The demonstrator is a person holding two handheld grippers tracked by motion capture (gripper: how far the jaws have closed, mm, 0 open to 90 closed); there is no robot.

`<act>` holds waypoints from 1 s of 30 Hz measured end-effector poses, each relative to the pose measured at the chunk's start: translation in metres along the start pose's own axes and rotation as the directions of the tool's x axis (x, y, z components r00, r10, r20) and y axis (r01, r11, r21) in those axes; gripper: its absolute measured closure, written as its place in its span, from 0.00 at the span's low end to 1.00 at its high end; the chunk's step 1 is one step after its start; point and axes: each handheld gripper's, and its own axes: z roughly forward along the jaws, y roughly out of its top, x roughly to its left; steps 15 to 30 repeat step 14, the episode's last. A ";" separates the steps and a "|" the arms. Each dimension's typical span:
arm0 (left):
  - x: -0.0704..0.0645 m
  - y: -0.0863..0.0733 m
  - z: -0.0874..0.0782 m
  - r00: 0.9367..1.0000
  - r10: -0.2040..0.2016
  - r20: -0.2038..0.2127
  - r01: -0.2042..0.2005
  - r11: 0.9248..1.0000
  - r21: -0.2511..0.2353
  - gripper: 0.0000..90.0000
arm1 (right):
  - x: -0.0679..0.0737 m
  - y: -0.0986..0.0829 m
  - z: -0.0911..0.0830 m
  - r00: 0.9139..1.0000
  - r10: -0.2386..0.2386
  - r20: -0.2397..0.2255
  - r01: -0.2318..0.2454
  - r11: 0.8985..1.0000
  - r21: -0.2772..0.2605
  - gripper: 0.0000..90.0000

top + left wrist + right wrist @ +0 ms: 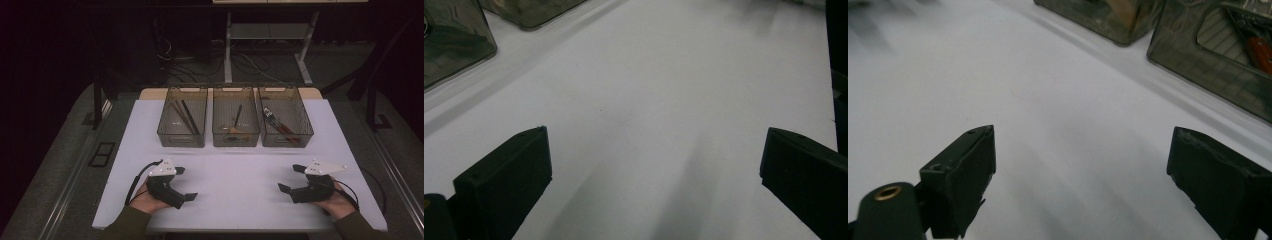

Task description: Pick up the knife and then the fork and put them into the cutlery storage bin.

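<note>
Broadly, white surface [240, 190] bearing three smoky bins [235, 122] along the far side. Nearer than those bins — left gripper [186, 183] and right gripper [289, 178], well apart, fingers [506, 175] spread wide, holding nothing.

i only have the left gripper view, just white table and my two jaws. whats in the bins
Observer: Three clear bins stand in a row; the left bin holds long dark sticks.
Operator: and the other two
Observer: The middle bin holds one dark utensil; the right bin holds several with reddish handles.
Operator: wheres the right gripper
Observer: The right gripper rests open on the table, holding nothing, apart from the left gripper.
</note>
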 end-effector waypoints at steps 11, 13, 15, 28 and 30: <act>0.000 0.000 0.000 1.000 0.001 0.000 -0.001 1.000 0.002 0.00 | 0.002 -0.004 0.001 1.000 -0.016 0.000 0.016 1.000 0.027 0.14; 0.000 0.000 0.000 1.000 0.000 0.000 0.000 1.000 0.003 0.00 | 0.002 -0.004 0.000 1.000 -0.011 0.003 0.011 1.000 0.022 0.14; 0.000 0.000 0.000 1.000 0.002 -0.001 -0.002 1.000 0.003 0.00 | 0.001 -0.004 -0.001 1.000 -0.010 0.001 0.010 1.000 0.020 0.14; 0.000 0.000 0.000 1.000 0.002 -0.001 -0.002 1.000 0.003 0.00 | 0.001 -0.004 -0.001 1.000 -0.010 0.001 0.010 1.000 0.020 0.14; 0.000 0.000 0.000 1.000 0.002 -0.001 -0.002 1.000 0.003 0.00 | 0.001 -0.004 -0.001 1.000 -0.010 0.001 0.010 1.000 0.020 0.14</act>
